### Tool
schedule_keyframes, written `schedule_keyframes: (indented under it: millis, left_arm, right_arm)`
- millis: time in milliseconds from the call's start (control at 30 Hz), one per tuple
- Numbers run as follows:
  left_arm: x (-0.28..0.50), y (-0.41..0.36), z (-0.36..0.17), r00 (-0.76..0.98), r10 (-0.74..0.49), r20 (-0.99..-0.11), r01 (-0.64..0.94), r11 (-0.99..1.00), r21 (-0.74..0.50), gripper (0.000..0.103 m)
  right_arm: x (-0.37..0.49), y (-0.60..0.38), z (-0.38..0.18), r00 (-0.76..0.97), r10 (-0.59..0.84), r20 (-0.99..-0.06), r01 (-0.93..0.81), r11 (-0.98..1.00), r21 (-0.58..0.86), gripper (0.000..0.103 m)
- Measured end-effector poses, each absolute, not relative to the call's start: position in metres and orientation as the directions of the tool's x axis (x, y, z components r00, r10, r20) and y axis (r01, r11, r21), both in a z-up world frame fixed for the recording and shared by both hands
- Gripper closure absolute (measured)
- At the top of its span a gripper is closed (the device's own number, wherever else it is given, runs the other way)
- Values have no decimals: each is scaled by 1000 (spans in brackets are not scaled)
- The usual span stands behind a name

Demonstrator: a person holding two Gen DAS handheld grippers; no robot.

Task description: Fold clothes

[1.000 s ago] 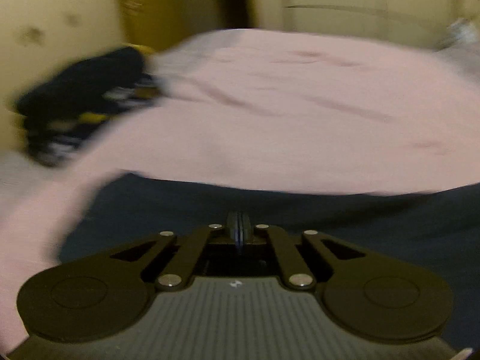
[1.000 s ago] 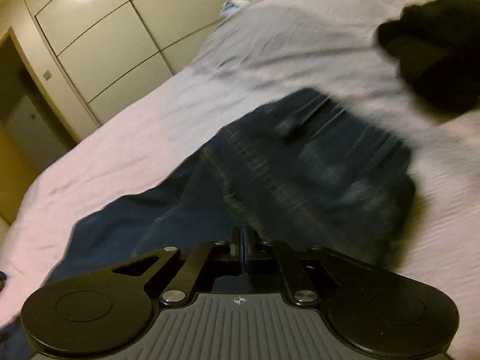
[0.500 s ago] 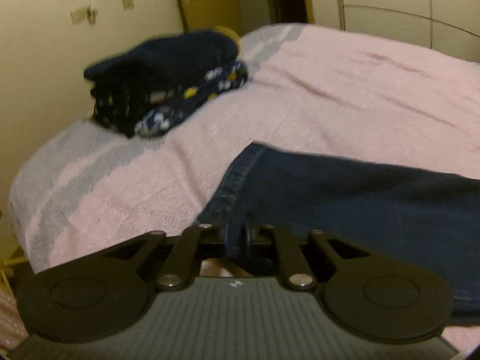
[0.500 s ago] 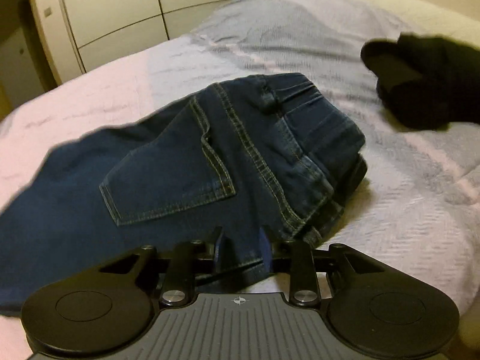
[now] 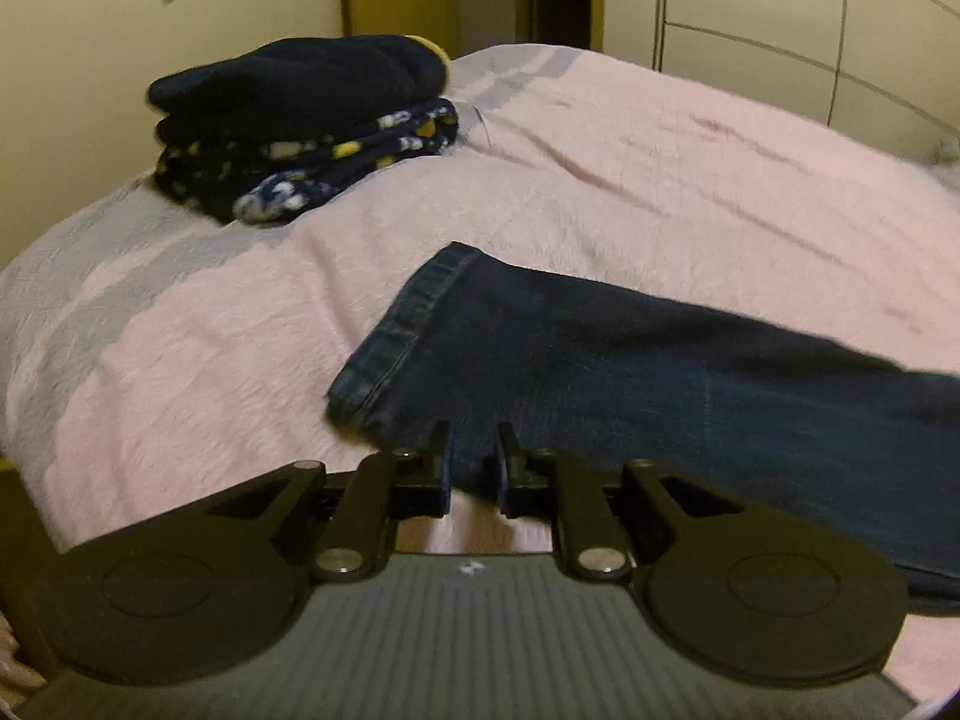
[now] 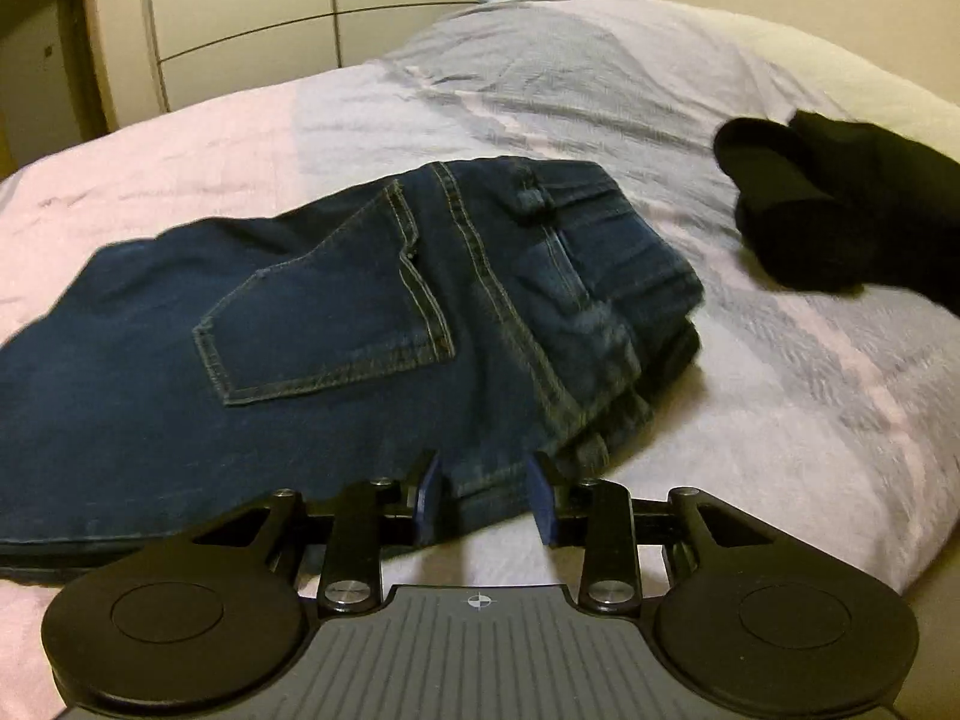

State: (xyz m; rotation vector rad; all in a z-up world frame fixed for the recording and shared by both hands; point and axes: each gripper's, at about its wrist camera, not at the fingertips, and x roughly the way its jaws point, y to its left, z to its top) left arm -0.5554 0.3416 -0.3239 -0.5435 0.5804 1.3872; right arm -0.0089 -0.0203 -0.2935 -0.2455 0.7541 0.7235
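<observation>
- The bed (image 5: 600,168), under a pink and grey cover, carries everything
- The jeans (image 5: 690,372) lie flat along its near edge, long axis side to side: hem to the left, waistband (image 6: 606,252) to the right
- A stack of folded clothes (image 5: 300,126) sits beyond the hem
- A black garment (image 6: 840,204) lies right of the waistband
- The left hand-held gripper (image 5: 474,459) is spread by the leg's near edge; the right hand-held gripper (image 6: 483,492) is spread at the seat's edge
</observation>
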Motion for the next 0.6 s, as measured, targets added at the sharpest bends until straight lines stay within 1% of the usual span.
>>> schedule_keyframes:
  millis: [33, 100, 200, 267, 333, 367, 400, 433, 467, 500, 567, 600]
  left_arm:
    - [-560, 336, -320, 106, 733, -672, -994, 100, -48, 90]
    - [-575, 321, -312, 161, 722, -673, -986, 82, -149, 90]
    - [-599, 308, -307, 273, 697, -663, -937, 37, -347, 86]
    - [-610, 303, -305, 321, 686, -653, -896, -2, -443, 82]
    - [-620, 298, -302, 360, 676, -642, -853, -41, -521, 81]
    - [-615, 294, -297, 320, 676, -663, -880, -47, -473, 81]
    - [-606, 289, -290, 264, 683, -681, -919, -37, -393, 81]
    - [-596, 285, -284, 204, 692, -692, -954, -18, -299, 78]
    - [-585, 279, -280, 154, 699, -698, -977, 5, -211, 74]
    - [-576, 273, -277, 134, 702, -699, -987, 33, -156, 73]
    - [-558, 260, -273, 96, 710, -698, -995, 86, -49, 70]
    - [-553, 255, -272, 90, 713, -696, -994, 104, -22, 70]
  right_arm:
    - [-11, -26, -291, 491, 520, -699, -671, 737, 77, 68]
    - [-16, -37, -287, 466, 544, -698, -659, 740, 136, 68]
    - [-28, -44, -283, 451, 550, -703, -659, 736, 153, 68]
    - [-36, -48, -281, 440, 554, -707, -660, 734, 164, 67]
    - [-44, -53, -278, 430, 558, -710, -660, 731, 175, 67]
    - [-47, -53, -277, 423, 560, -712, -657, 731, 185, 66]
    - [-51, -52, -276, 414, 561, -717, -660, 727, 188, 64]
    - [-55, -51, -274, 406, 562, -721, -664, 724, 190, 62]
    - [-60, -48, -271, 418, 551, -722, -669, 724, 165, 56]
    - [-66, -44, -268, 430, 540, -724, -674, 725, 140, 50]
    - [-78, -40, -262, 449, 523, -724, -690, 718, 91, 45]
    - [-84, -38, -260, 460, 519, -721, -699, 712, 66, 42]
